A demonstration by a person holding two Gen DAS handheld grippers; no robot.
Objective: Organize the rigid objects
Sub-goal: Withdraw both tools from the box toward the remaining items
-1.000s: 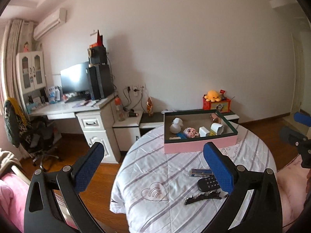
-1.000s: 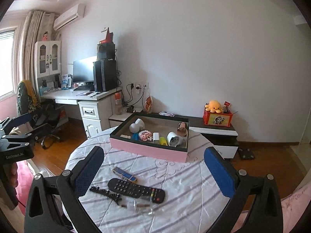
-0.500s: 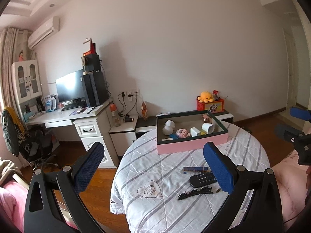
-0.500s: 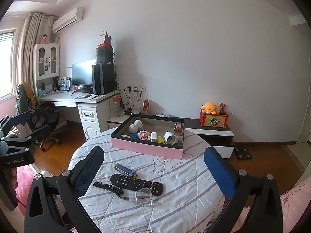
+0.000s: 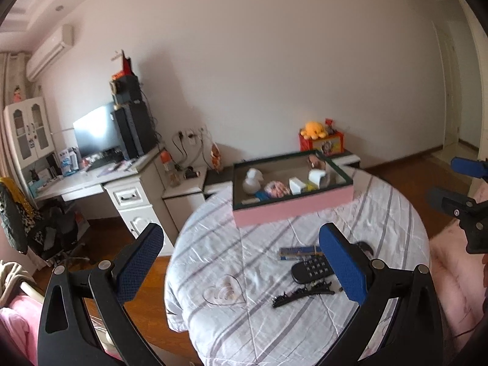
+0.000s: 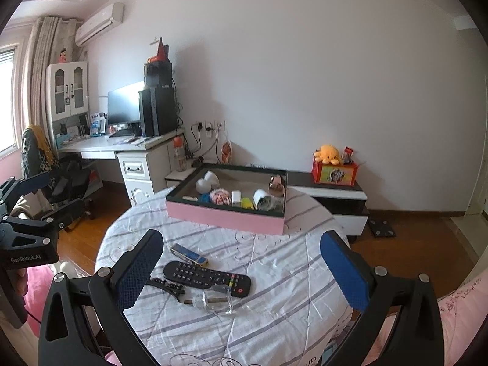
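Note:
A pink box (image 6: pixel 225 216) with a dark rim stands at the far side of the round table (image 6: pixel 274 274); several small items lie in it. It also shows in the left wrist view (image 5: pixel 292 210). On the cloth lie a black remote (image 6: pixel 207 277), a blue and yellow flat item (image 6: pixel 189 253), a black hair clip (image 6: pixel 166 285) and a clear glass bottle (image 6: pixel 213 300). The left wrist view shows the remote (image 5: pixel 311 271), the flat item (image 5: pixel 299 251) and the clip (image 5: pixel 302 294). My left gripper (image 5: pixel 241 267) and right gripper (image 6: pixel 242 270) are open, empty, held above the table's near edge.
A white desk (image 6: pixel 122 149) with a monitor and a black office chair (image 6: pixel 64 180) stand at the left. A low cabinet (image 6: pixel 329 189) with a red box and an orange plush toy stands against the wall. Wooden floor surrounds the table.
Both views have drawn back and risen a little, then the left view has moved closer to the table and tilted. Nothing on the table has moved. Both grippers stay open.

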